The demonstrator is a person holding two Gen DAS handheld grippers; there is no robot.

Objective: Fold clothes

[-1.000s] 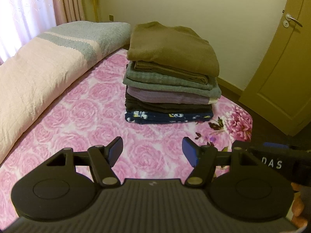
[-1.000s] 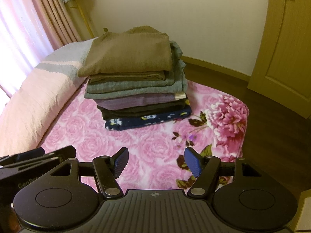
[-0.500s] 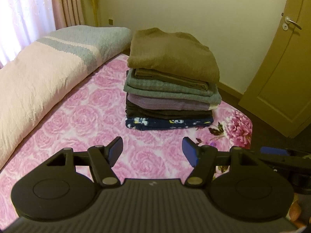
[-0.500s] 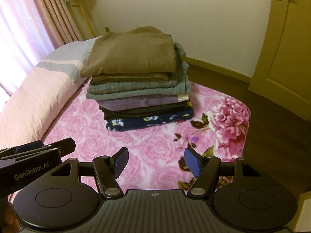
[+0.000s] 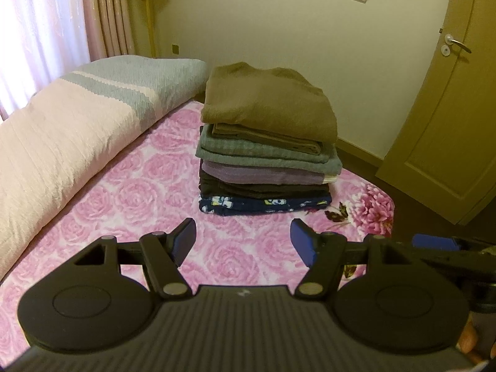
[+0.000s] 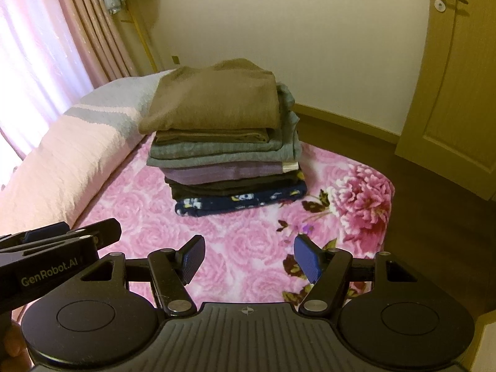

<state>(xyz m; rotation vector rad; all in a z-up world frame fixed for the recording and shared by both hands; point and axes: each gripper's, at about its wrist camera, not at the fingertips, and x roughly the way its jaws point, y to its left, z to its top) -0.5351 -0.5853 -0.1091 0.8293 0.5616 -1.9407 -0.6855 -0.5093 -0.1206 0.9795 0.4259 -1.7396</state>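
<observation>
Ahead, folded clothes stack [image 5: 266, 152] on rose blanket [image 5: 130, 192], left hand-held gripper [image 5: 243, 240] and right hand-held gripper [image 6: 249, 257] spread, empty.

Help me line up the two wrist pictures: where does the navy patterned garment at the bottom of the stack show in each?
Left wrist: navy patterned garment, just right of centre, under the stack.
Right wrist: navy patterned garment, near centre, under the stack.
Shared landmark: the large dark-pink flower on the blanket, right of the stack.
</observation>
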